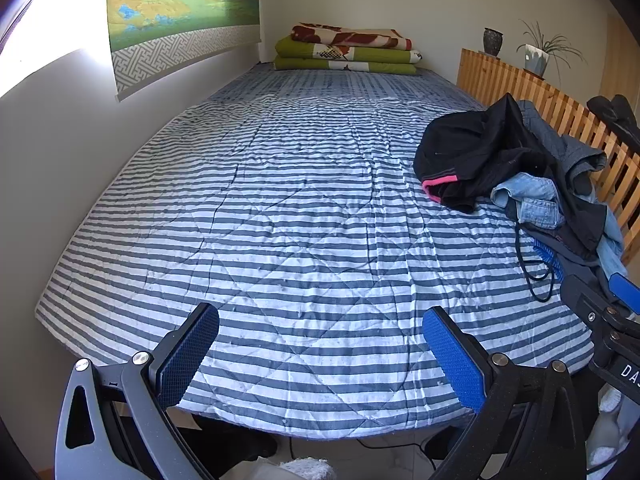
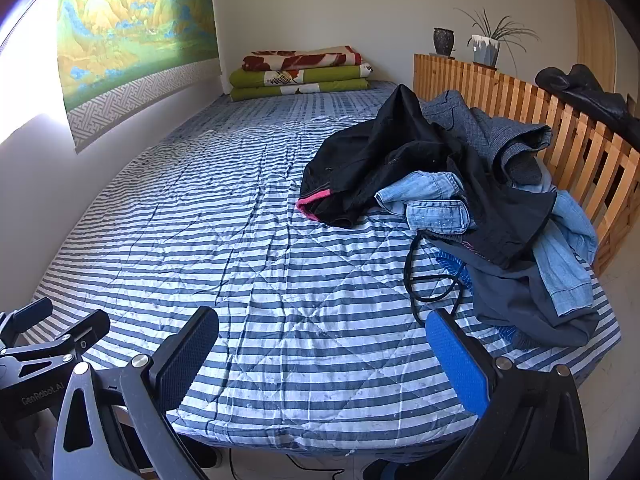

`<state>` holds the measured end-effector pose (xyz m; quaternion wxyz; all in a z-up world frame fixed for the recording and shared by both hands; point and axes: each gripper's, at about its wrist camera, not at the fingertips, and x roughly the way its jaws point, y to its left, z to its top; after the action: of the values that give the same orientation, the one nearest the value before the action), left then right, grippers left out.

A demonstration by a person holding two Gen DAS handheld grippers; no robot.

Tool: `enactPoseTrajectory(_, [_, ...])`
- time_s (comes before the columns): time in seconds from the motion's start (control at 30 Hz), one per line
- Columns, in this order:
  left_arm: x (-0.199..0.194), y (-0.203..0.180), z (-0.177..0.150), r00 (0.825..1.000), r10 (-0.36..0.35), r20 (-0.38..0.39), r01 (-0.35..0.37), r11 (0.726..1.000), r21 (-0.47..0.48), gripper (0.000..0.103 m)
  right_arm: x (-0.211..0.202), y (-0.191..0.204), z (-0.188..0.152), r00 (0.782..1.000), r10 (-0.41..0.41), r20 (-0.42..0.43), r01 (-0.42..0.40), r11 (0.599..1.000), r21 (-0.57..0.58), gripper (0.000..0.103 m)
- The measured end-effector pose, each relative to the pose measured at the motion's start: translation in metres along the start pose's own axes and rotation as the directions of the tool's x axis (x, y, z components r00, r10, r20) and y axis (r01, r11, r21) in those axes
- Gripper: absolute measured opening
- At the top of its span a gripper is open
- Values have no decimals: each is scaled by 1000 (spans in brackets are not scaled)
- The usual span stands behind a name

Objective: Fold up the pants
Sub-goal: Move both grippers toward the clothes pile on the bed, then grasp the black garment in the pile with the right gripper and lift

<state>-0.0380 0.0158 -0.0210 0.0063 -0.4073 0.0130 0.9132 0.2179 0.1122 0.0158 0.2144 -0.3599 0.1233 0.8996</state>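
Note:
A heap of crumpled clothes [image 1: 516, 176] [image 2: 460, 200] lies on the right side of the striped bed: black pants with a pink band [image 2: 360, 168], light blue jeans [image 2: 436, 204], and dark grey pants with a cord [image 2: 520, 292]. My left gripper [image 1: 320, 356] hovers open over the bed's near edge, nothing between its blue pads. My right gripper [image 2: 322, 356] is open too, near the front edge, with the grey pants just beyond its right fingertip [image 2: 456, 360]. Each gripper shows at the edge of the other's view.
The blue-and-white striped quilt [image 1: 280, 220] [image 2: 240, 240] covers the bed. Folded blankets [image 1: 348, 48] are stacked at the far end. A wooden slatted rail [image 2: 560, 136] runs along the right, with a plant pot [image 2: 484, 50], a vase and a dark garment on it. A wall hanging [image 1: 180, 12] is left.

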Motion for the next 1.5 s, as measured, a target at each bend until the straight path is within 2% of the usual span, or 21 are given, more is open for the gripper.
enactPoseTrajectory(0.6, [9, -19, 38, 1000, -16, -9, 16, 1000, 20, 103, 15, -27, 25, 1000, -2, 7, 2, 1000, 6, 102])
enactPoseTrajectory(0.77, [25, -21, 46, 999, -22, -35, 22, 1000, 22, 103, 31, -50, 36, 999, -18, 51, 17, 999, 36, 102])
enactPoseTrajectory(0.93, [40, -17, 58, 998, -34, -46, 35, 999, 20, 103, 54, -82, 67, 997, -56, 59, 52, 996, 70, 102])
enactPoseTrajectory(1.17, [61, -15, 83, 998, -44, -47, 45, 999, 18, 103, 102, -108, 133, 992, -125, 28, 124, 992, 34, 101])
enactPoseTrajectory(1.23, [66, -14, 88, 998, -41, -45, 42, 999, 24, 103, 119, -114, 153, 989, -149, 21, 148, 989, 20, 98])
enactPoseTrajectory(1.3, [71, -13, 93, 998, -36, -47, 38, 999, 26, 103, 137, -118, 170, 986, -164, 18, 164, 986, -1, 88])
enactPoseTrajectory(1.43, [82, -5, 97, 998, -27, -59, 28, 999, 15, 103, 181, -128, 199, 968, -251, -15, 250, 968, -31, 83])
enactPoseTrajectory(1.5, [87, 1, 97, 998, -26, -65, 27, 1000, 2, 103, 200, -132, 209, 964, -265, -37, 263, 964, -46, 72])
